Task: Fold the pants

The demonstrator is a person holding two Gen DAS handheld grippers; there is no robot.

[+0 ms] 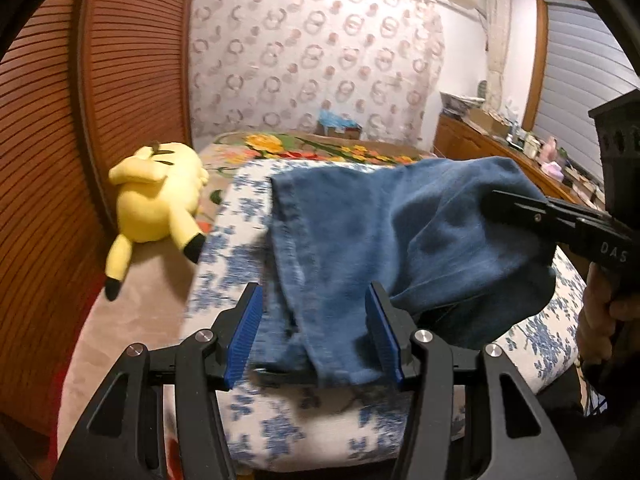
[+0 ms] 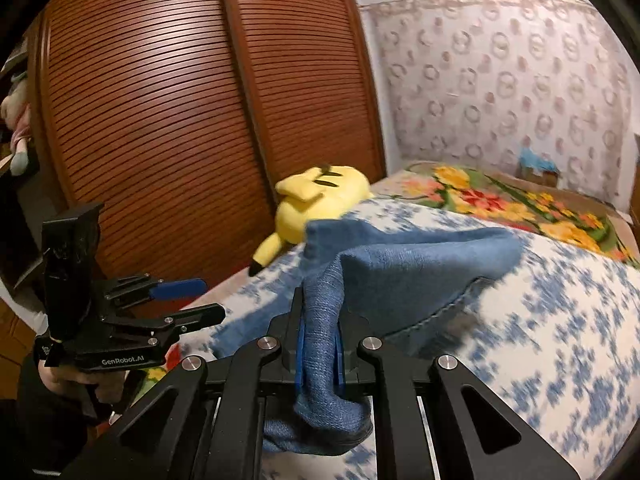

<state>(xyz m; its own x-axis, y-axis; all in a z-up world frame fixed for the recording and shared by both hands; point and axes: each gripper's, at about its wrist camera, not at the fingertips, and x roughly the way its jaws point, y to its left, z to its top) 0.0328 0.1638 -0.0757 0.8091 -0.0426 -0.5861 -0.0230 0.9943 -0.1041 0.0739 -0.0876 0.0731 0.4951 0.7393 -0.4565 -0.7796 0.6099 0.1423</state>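
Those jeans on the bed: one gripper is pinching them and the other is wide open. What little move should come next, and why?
Probably close the left gripper on the near edge of the jeans. Its blue pads stand open on either side of that edge, while the right gripper already clamps a raised fold. With both sides held, the cloth could be carried over the floral bedcover.

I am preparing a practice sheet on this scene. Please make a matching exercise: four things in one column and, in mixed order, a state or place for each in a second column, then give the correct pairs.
Column 1
1. left gripper
2. right gripper
3. blue jeans
4. yellow Pikachu plush

Column 2
A. lying on the bed beside the wooden slatted doors
B. fingers wide apart, denim lying between them
C. fingers shut on a bunch of denim
D. partly lifted off the floral bedcover

Pairs: 1-B, 2-C, 3-D, 4-A
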